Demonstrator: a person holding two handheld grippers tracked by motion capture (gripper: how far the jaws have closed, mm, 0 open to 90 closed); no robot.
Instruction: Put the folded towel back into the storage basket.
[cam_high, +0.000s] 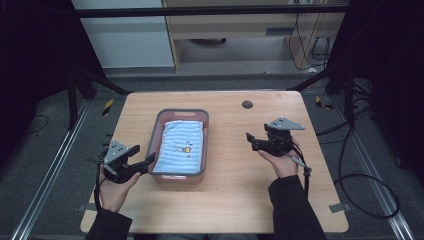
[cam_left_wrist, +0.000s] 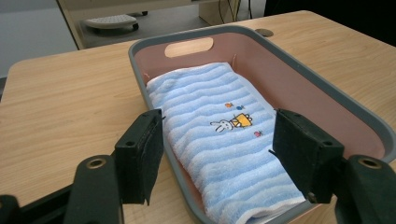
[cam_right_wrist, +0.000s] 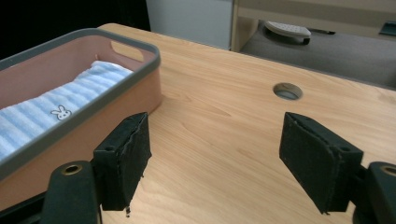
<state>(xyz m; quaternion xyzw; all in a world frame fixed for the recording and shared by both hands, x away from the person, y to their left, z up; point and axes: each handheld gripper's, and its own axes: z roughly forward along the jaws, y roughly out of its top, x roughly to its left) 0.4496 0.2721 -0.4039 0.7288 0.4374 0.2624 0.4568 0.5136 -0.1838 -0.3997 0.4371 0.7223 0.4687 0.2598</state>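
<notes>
A folded blue striped towel (cam_high: 181, 146) with a small rabbit picture lies inside a pink basket (cam_high: 182, 112) with a grey rim, at the middle of the wooden table. My left gripper (cam_high: 142, 156) is held at the basket's near left corner, open, its jaws pointing toward it. In the left gripper view the towel (cam_left_wrist: 219, 135) lies just beyond the open gripper (cam_left_wrist: 219, 156), inside the basket (cam_left_wrist: 135, 65). My right gripper (cam_high: 251, 141) is to the right of the basket, open and holding nothing. In the right gripper view that gripper (cam_right_wrist: 215, 163) stands over bare wood, with the basket (cam_right_wrist: 116, 102) and towel (cam_right_wrist: 56, 105) at the left.
A round cable hole (cam_high: 247, 104) sits in the tabletop behind the right gripper, also seen in the right gripper view as the hole (cam_right_wrist: 287, 91). Bare wood (cam_high: 235, 180) surrounds the basket. Beyond the table's far edge are a cabinet and dark frame legs.
</notes>
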